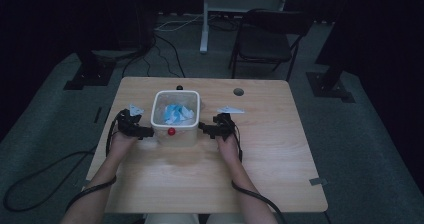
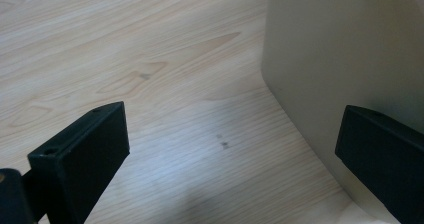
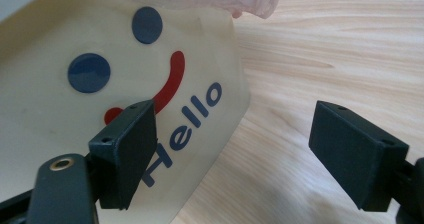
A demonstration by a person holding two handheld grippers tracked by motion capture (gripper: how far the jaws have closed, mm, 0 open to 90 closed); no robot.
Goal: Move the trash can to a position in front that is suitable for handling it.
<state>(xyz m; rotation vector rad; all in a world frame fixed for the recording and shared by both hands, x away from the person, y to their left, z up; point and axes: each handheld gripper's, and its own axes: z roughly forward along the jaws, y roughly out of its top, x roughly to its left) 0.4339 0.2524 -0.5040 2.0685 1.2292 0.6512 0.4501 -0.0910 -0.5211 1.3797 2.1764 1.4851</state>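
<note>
Squarely boxy cream plastic bin, crumpled blue paper.

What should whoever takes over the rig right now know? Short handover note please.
Left tongs: open, at the left wall of the white bin, holding nothing.
Right tongs: open, at the bin's right wall, the side with the smiley face and "Hello" print; holding nothing.
Bin: upright mid-table, clear liner over the rim, blue crumpled paper inside.
Done: both tongs flank the bin.
Left: no grip on the bin yet; probably close in on both walls before moving it.
</note>
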